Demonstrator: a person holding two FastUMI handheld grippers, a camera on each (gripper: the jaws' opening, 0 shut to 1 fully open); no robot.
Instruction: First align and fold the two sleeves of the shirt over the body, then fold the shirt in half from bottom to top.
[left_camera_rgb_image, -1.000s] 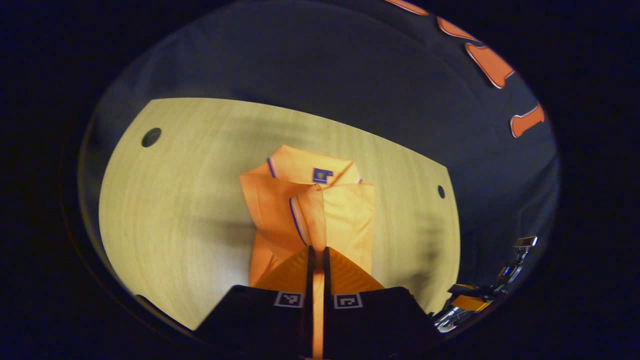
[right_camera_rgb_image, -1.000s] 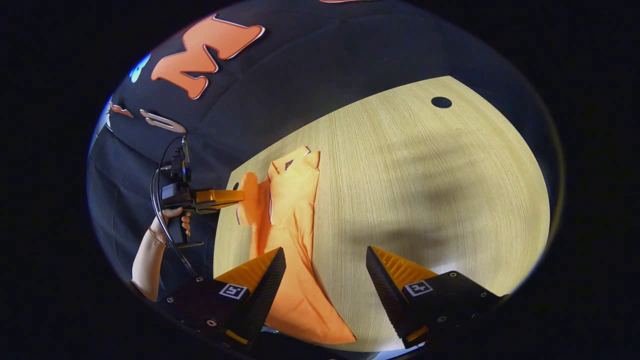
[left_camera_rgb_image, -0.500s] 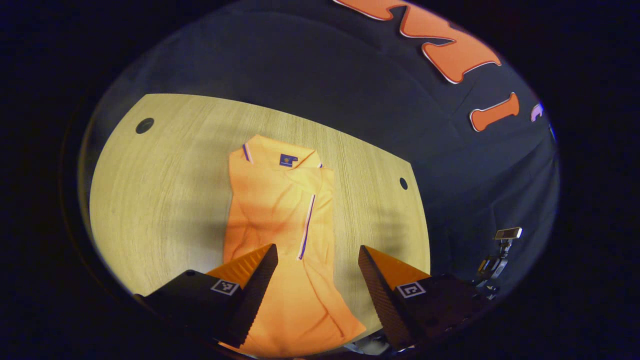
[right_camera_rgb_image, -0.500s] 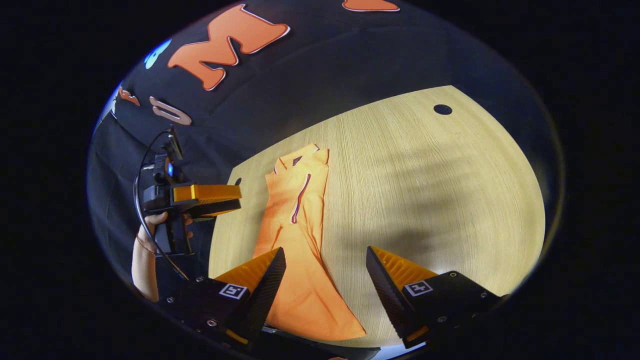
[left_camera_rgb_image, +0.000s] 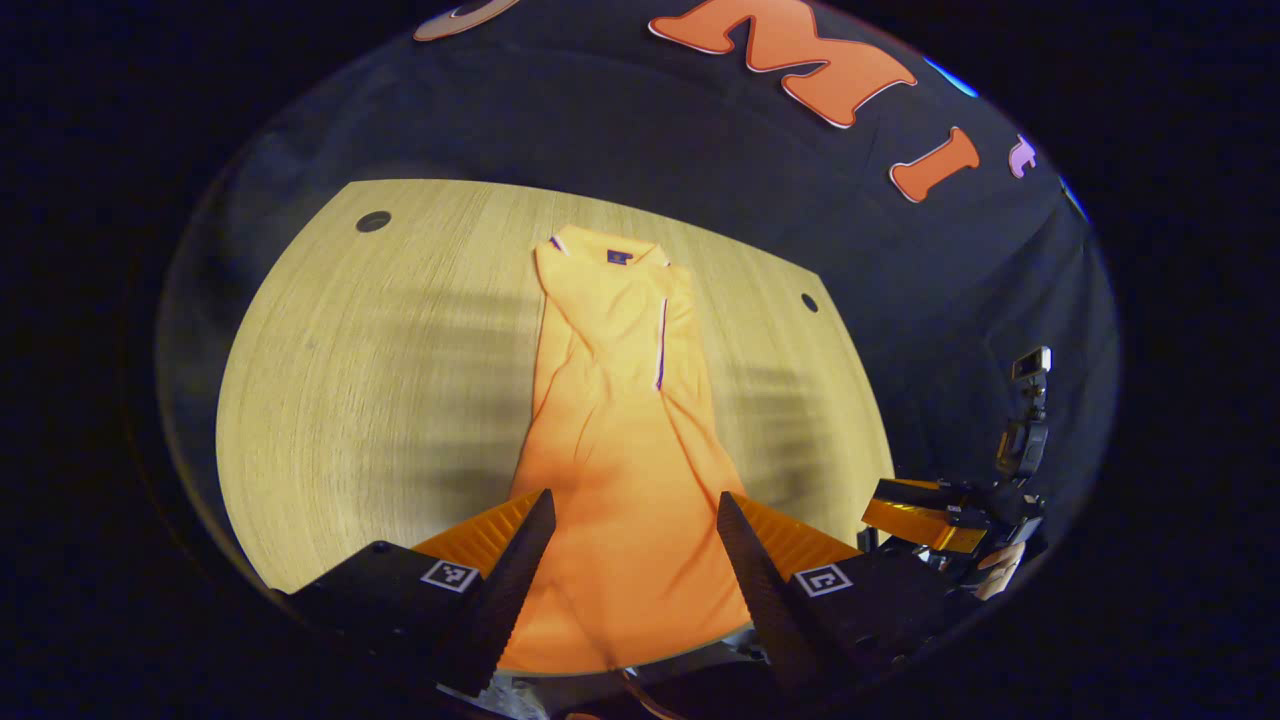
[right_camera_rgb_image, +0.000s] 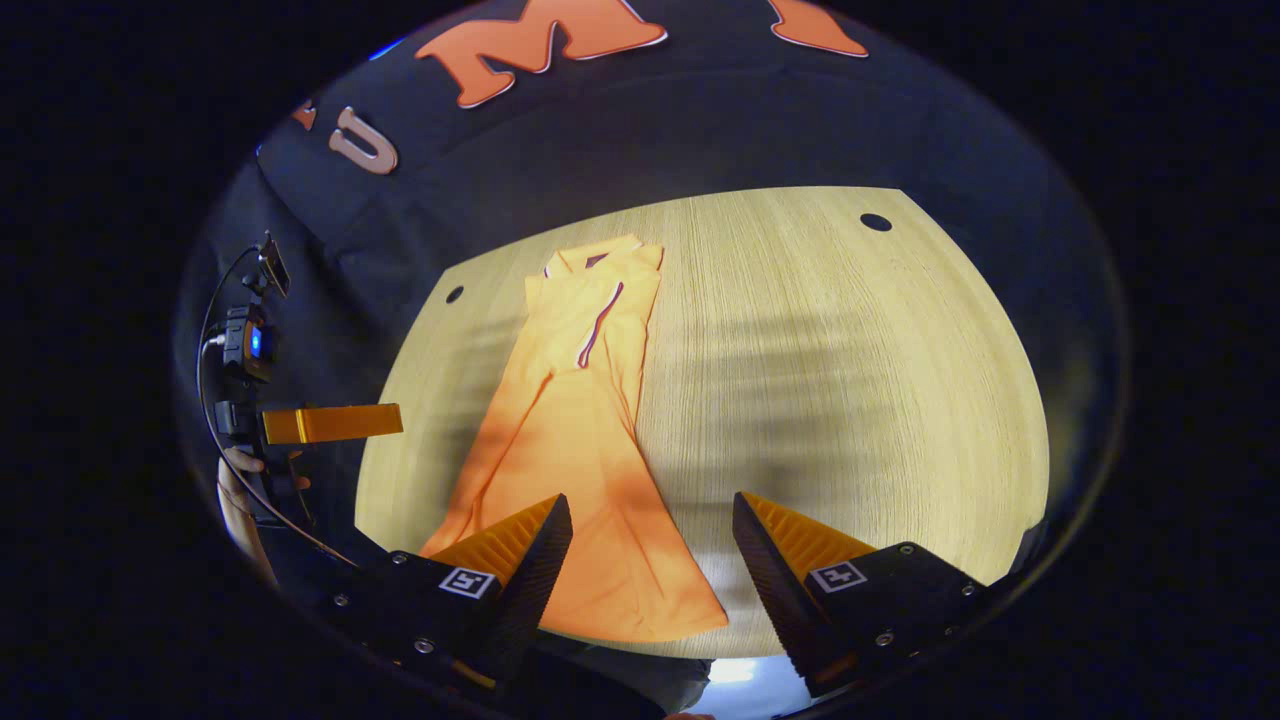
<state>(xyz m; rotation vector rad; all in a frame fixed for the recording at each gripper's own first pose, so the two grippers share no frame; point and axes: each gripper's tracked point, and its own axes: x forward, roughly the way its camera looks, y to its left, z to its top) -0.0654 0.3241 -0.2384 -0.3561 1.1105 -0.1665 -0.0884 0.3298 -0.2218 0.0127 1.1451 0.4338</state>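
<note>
Both sets of jaws are spread wide right now with nothing between them. The left gripper (left_camera_rgb_image: 632, 520) hangs above the shirt's bottom hem, and its fingers frame the hem without touching the fabric as far as I can tell. The right gripper (right_camera_rgb_image: 650, 525) is in the same state, parted and holding nothing, over the hem end too but a bit off toward the shirt's right edge, so one finger sits over fabric and the other over bare wood.

The shirt (left_camera_rgb_image: 620, 440) itself lies flat on the table (left_camera_rgb_image: 350, 380), collar at the far end near the booth wall, hem at the near edge closest to both grippers. Both sleeves look already folded in over the body; you can see the striped sleeve cuff (left_camera_rgb_image: 661, 345) lying on the chest just below the collar (left_camera_rgb_image: 605, 255), and the whole thing reads as a long narrow strip. There are a few soft wrinkles down the middle.

So I'd say the sleeve part is done and we're at the start of the bottom-to-top fold. The next move calls for each gripper to drop to a hem corner, pinch both layers, then lift and carry the hem up to the collar evenly so the strip doesn't skew.
</note>
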